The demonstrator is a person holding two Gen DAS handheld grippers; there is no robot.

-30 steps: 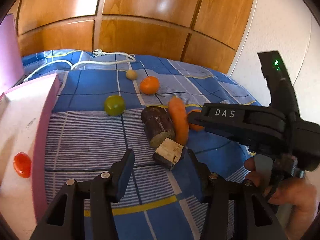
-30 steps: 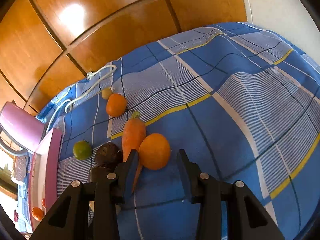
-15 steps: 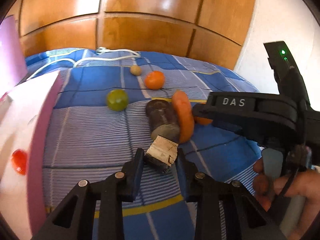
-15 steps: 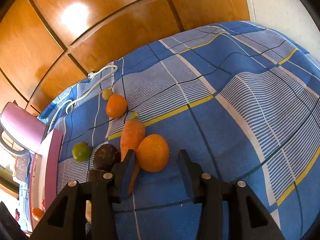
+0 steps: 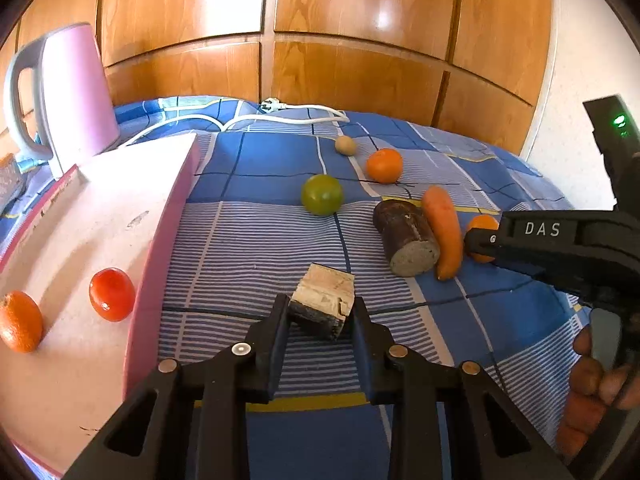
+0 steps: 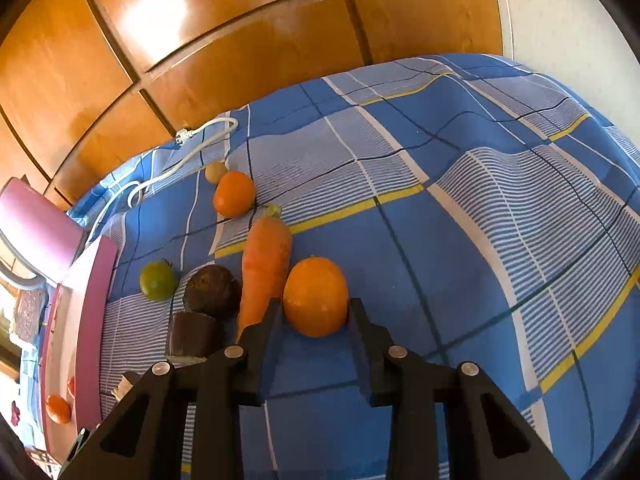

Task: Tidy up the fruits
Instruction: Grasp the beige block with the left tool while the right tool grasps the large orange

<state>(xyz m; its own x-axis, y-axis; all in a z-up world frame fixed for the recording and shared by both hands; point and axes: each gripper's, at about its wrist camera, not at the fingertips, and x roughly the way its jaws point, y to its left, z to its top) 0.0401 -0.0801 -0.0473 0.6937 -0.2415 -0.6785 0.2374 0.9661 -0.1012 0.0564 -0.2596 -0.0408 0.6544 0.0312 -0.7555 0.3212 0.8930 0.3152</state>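
Two grippers work over a blue checked bedspread (image 5: 248,248) strewn with produce. The left gripper (image 5: 320,312) has its two fingers clamped on a cut chunk of dark-skinned root (image 5: 322,304), pale cut face turned up and toward the camera; whether the chunk is clear of the cloth cannot be told. The right gripper (image 6: 314,314) reaches in from the right in the left wrist view, and in its own view its fingers sit on either side of an orange (image 6: 316,296), both pads touching or all but touching the fruit, which rests on the bedspread. Just beside that orange lies a carrot (image 6: 264,268), its thick end pointing away from the camera, and against the carrot's other side lies a second, larger dark root piece (image 5: 406,238) with its pale cut end facing forward. A green round fruit (image 5: 322,194) sits a little apart from that group, toward the pink tray (image 5: 160,240). Farther back are a smaller orange (image 5: 384,165) and, just behind it, a small tan ball-shaped fruit (image 5: 345,145). On the pink tray at the left lie a red tomato (image 5: 111,294) and another orange (image 5: 19,326), near each other but not touching. Behind the tray stands a pink kettle (image 5: 76,92) with a grey handle, and a white power cord (image 5: 288,118) trails across the bedspread in front of the wooden panelled wall (image 5: 320,32).
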